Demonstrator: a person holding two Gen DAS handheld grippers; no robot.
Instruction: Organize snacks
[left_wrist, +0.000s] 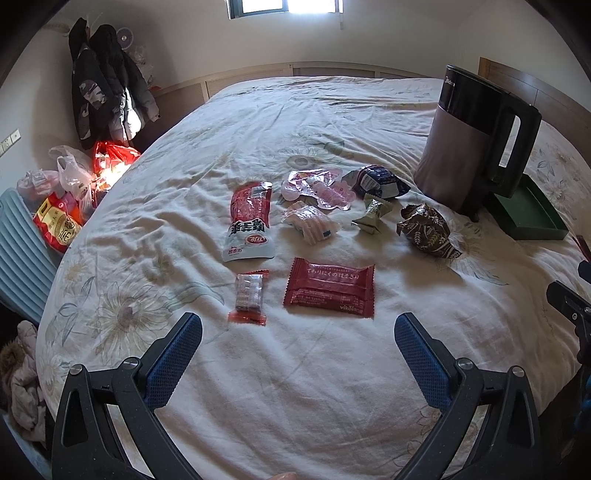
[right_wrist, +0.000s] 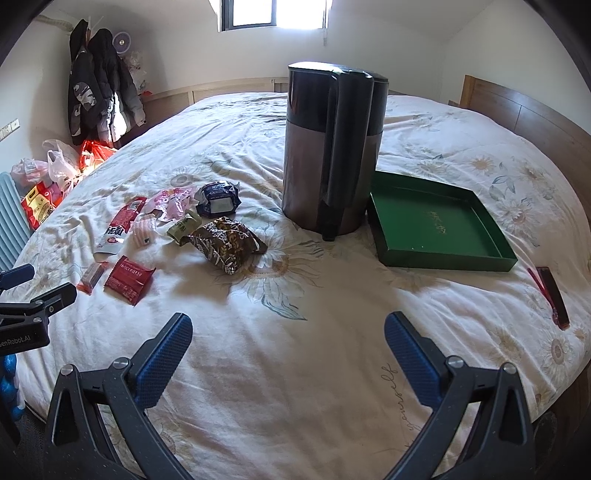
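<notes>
left gripper (left_wrist: 297, 334): jaws wide apart, nothing in them, hovering over the bed (left_wrist: 295, 387) just short of the snacks
right gripper (right_wrist: 288, 332): also spread wide & empty, aimed more at the kettle (right_wrist: 332, 147)
snacks: loose cluster at abt 12 o'clock from the left gripper. red flat packet (left_wrist: 330, 291) closest, small red-ended candy (left_wrist: 249, 297) just beside it at 11, long red pouch (left_wrist: 249, 221) behind that
more snacks: brown bag (right_wrist: 227, 243) sat at 11 o'clock in the right view, dark blue pack (right_wrist: 218, 199) further back
green tray (right_wrist: 443, 254): empty, at 1 o'clock from the right gripper, right next to the kettle, prob where stuff goes
step imo: nothing grabbed yet, first pick
tip: go for the red flat packet w/ the left, pinch an edge seam, sheet was wrinkly so watch for snagging fabric
</notes>
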